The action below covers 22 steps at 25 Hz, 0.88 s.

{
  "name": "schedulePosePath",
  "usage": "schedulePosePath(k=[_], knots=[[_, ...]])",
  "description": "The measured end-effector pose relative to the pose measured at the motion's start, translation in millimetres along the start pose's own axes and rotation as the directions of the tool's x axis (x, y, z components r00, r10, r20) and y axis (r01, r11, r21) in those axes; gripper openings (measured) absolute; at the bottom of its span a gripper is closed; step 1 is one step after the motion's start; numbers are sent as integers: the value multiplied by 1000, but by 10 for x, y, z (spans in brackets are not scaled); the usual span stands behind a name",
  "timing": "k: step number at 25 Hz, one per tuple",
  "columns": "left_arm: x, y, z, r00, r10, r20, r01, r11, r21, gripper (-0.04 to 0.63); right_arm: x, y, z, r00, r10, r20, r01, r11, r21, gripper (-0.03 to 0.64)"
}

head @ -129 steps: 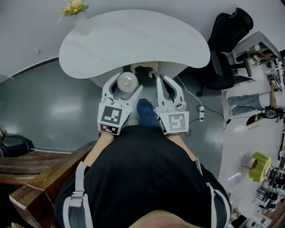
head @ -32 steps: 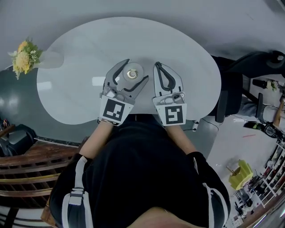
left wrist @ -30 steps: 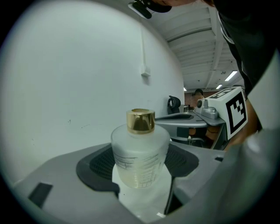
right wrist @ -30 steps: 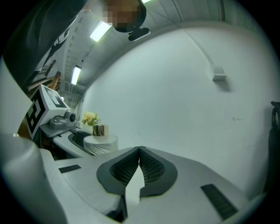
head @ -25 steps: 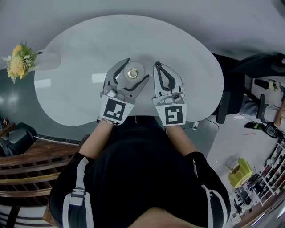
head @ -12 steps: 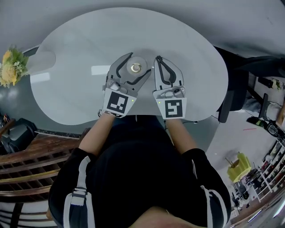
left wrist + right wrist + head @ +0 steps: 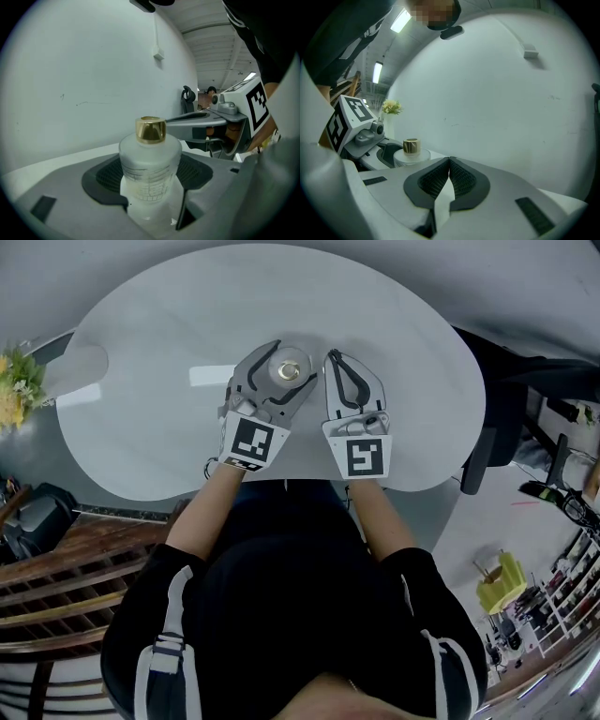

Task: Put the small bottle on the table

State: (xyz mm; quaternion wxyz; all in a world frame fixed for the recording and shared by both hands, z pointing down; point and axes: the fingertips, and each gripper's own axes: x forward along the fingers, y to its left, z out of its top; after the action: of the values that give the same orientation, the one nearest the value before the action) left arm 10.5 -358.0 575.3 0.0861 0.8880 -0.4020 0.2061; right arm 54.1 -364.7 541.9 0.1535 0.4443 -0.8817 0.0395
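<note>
Frosted small bottle (image 7: 150,168), gold cap (image 7: 150,130), clamped in the left gripper's (image 7: 287,367) fingers over the white table (image 7: 159,418) at 12 o'clock. Right gripper (image 7: 334,360) beside it at 1 o'clock, fingers closed, empty. Letting go before its base lands could tip it.

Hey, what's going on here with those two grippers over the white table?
A person holds a gripper in each hand above a white table. The left gripper is shut on a small frosted bottle with a gold cap, held upright. The right gripper is shut and empty beside it. Whether the bottle's base touches the table can't be told.
</note>
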Motion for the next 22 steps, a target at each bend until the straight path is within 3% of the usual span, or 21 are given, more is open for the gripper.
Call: schedulePosePath(k=[22], knots=[[295,79,-285,998,-8,-63,7,1000,-15,333,239,-4,-314,998,6,-59,-3,999,39,21]])
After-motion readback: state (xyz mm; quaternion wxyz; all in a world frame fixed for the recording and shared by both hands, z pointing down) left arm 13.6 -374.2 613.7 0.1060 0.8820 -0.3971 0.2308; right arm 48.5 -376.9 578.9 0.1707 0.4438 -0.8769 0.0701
